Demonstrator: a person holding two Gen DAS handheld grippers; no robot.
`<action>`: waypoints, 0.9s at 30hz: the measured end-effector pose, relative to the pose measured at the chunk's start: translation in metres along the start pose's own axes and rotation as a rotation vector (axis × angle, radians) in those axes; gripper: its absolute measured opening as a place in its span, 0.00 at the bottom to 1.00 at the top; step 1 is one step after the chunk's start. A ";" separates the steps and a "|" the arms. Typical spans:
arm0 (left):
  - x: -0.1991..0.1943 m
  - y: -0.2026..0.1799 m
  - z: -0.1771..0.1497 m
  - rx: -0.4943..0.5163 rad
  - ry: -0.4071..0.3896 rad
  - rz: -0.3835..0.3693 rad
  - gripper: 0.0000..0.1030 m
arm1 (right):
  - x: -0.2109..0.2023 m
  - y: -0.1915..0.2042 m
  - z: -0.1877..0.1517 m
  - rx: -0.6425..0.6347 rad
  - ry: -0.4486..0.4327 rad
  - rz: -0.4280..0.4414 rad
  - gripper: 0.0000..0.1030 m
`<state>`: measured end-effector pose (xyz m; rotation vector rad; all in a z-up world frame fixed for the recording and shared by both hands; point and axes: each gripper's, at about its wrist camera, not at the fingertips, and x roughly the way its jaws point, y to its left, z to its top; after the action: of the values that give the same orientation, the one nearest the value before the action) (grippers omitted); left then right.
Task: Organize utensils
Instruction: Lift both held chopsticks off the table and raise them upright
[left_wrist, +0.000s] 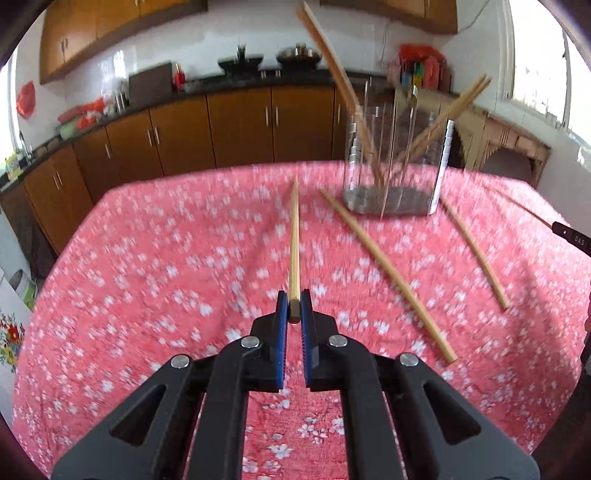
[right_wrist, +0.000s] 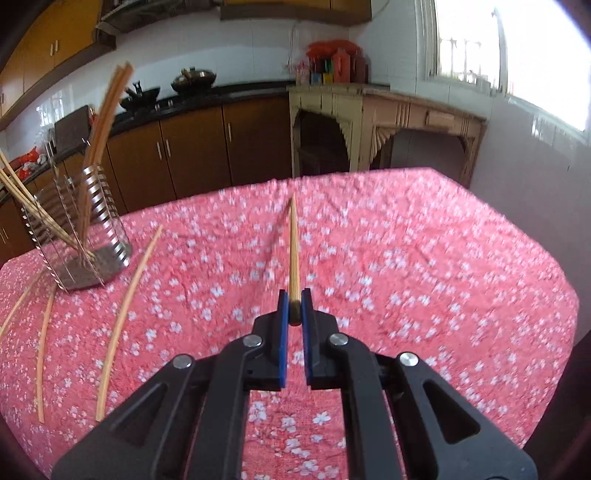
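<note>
My left gripper (left_wrist: 294, 297) is shut on a wooden chopstick (left_wrist: 294, 236) that points forward above the pink floral tablecloth (left_wrist: 147, 280). A wire utensil holder (left_wrist: 395, 166) stands ahead to the right with several chopsticks in it. Two loose chopsticks (left_wrist: 384, 273) (left_wrist: 476, 254) lie on the cloth right of my gripper. My right gripper (right_wrist: 294, 295) is shut on another chopstick (right_wrist: 293, 247), also pointing forward. In the right wrist view the holder (right_wrist: 81, 229) stands far left, with loose chopsticks (right_wrist: 123, 321) (right_wrist: 41, 354) lying beside it.
Brown kitchen cabinets (left_wrist: 240, 125) and a dark counter with pans run behind the table. A cream wooden side table (right_wrist: 384, 125) stands beyond the far table edge, near a bright window. The tip of the other gripper (left_wrist: 572, 238) shows at the right edge.
</note>
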<state>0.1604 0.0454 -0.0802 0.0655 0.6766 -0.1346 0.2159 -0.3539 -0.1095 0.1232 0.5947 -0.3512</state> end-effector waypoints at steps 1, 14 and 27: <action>-0.007 0.002 0.003 -0.007 -0.030 -0.004 0.07 | -0.008 0.000 0.004 -0.002 -0.030 0.000 0.07; -0.059 0.008 0.047 -0.087 -0.296 0.007 0.06 | -0.053 0.000 0.045 0.012 -0.212 0.046 0.07; -0.082 0.008 0.077 -0.110 -0.418 0.040 0.06 | -0.091 0.012 0.080 0.008 -0.346 0.112 0.07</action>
<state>0.1456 0.0539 0.0314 -0.0542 0.2640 -0.0684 0.1915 -0.3337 0.0082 0.0999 0.2435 -0.2586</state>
